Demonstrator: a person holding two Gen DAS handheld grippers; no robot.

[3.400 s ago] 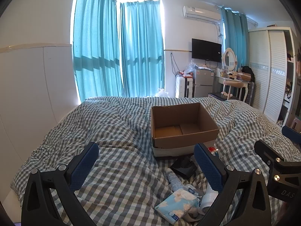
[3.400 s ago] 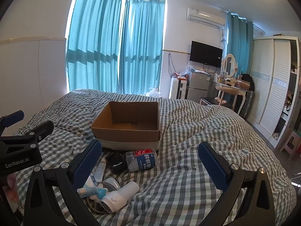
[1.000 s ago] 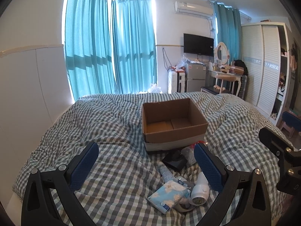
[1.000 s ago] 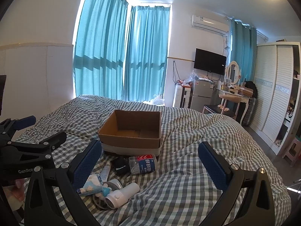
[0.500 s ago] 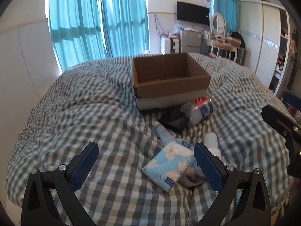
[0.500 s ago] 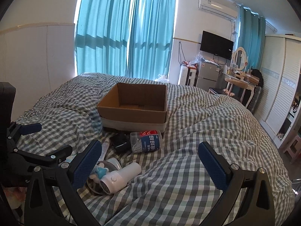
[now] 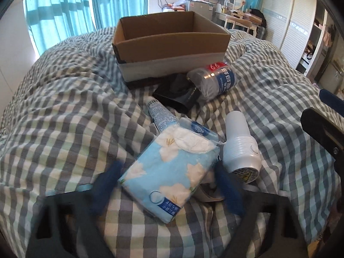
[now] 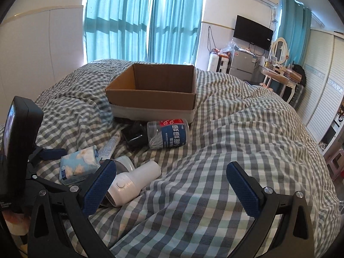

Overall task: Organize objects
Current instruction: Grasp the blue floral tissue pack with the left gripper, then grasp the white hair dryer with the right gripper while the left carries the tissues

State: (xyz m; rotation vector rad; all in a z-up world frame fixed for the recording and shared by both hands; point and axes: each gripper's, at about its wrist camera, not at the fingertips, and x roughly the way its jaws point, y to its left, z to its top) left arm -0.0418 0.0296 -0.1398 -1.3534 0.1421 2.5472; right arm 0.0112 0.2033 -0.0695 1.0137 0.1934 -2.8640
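Pale blue floral soft tissue pack (image 7: pixel 172 172): lower centre, on checked bed | left tool (image 7: pixel 169 185) open astride it, right tool (image 8: pixel 172 185) open, empty | brown cardboard box (image 7: pixel 169 43) empty; nothing packed yet.

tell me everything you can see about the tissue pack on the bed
The tissue pack is a soft plastic packet, light blue with white flowers and a dark blue strip of print at its near end. Its top is torn open, with white tissue showing. It lies flat and slantwise on the checked quilt, between the open fingers of the left gripper, over the end of a tube and beside the white hair dryer.
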